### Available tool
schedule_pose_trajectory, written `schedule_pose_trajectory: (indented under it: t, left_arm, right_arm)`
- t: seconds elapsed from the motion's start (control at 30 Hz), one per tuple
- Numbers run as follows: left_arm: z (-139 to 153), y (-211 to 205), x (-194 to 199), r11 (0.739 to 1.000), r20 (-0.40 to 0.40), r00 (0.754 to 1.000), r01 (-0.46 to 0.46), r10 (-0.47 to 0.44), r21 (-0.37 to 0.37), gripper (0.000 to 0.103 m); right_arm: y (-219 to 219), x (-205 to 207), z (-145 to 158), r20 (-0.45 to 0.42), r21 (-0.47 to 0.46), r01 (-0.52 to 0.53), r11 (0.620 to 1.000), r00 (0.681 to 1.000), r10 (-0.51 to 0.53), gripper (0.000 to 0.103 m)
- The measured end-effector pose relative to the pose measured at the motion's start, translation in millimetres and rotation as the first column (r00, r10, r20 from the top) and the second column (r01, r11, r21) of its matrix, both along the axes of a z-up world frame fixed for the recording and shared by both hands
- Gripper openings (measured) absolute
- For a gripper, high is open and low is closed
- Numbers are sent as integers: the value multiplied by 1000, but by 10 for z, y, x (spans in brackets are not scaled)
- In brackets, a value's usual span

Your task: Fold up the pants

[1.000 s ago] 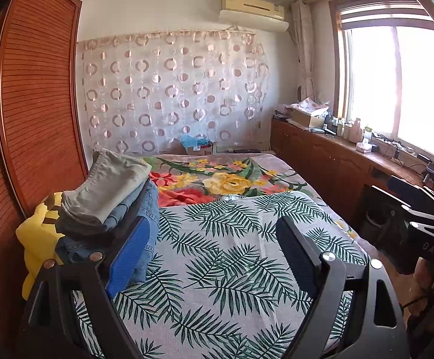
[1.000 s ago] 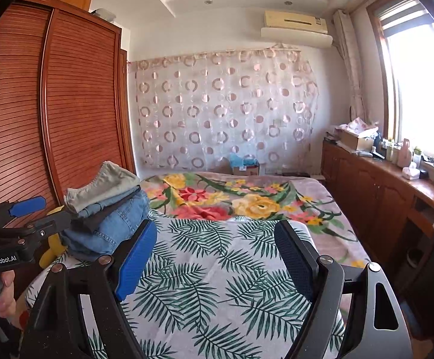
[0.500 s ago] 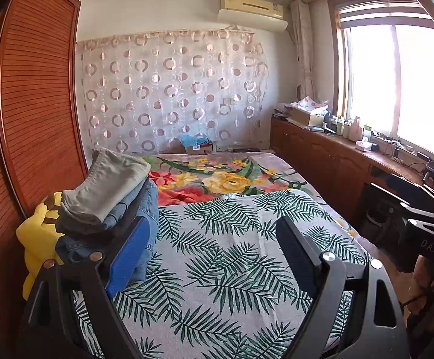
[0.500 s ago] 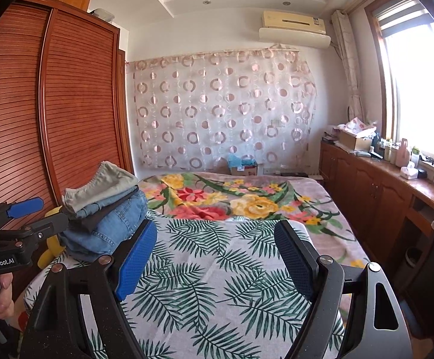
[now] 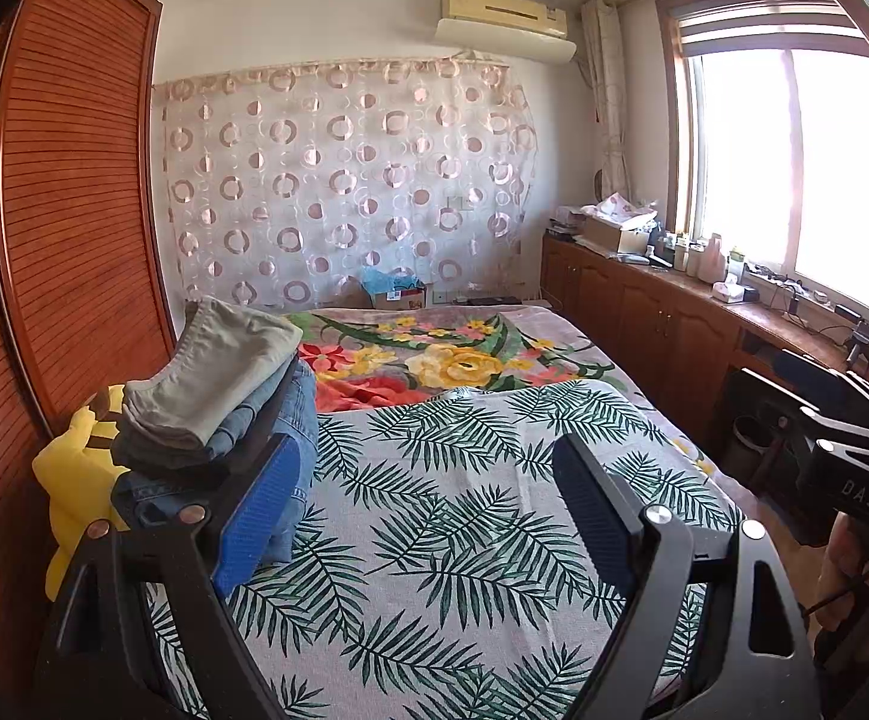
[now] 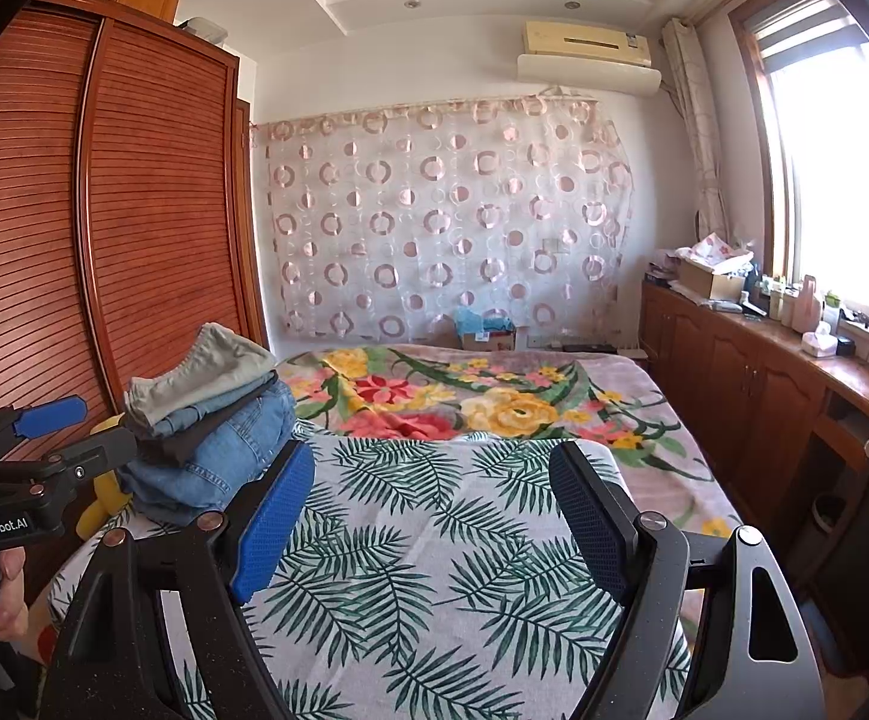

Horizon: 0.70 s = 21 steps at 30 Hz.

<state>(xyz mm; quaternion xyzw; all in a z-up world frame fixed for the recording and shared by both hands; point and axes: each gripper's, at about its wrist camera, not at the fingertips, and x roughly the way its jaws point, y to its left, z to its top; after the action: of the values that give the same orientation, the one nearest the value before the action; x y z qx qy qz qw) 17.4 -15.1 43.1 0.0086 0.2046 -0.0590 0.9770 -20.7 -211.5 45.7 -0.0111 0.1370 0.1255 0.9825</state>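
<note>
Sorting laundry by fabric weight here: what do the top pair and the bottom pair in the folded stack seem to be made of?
The top pair looks like matte grey-green cotton twill or canvas: a flat, even weave with a stitched hem, though the blend is unclear. The bottom pair looks like mid-blue denim: faded, mottled surface with contrast seams.

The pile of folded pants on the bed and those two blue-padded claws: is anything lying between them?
Nothing but bare palm-leaf bedspread, in both wrist views. The folded pants pile sits beside the open right gripper and left gripper, touching neither.
</note>
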Motion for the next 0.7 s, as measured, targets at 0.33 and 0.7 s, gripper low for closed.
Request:
schedule_pose_trajectory:
  t: [0.33, 0.7]
  left_arm:
    - [-5, 2, 1, 1000, -1, 1000, 0, 0, 0, 87]
    - [-7, 4, 1, 1000, 1, 1000, 0, 0, 1, 87]
  right_arm:
    - [13, -8, -19, 3, -1, -4, 1000, 1000, 4, 82]
    - [10, -11, -15, 8, -1, -8, 1000, 1000, 8, 82]
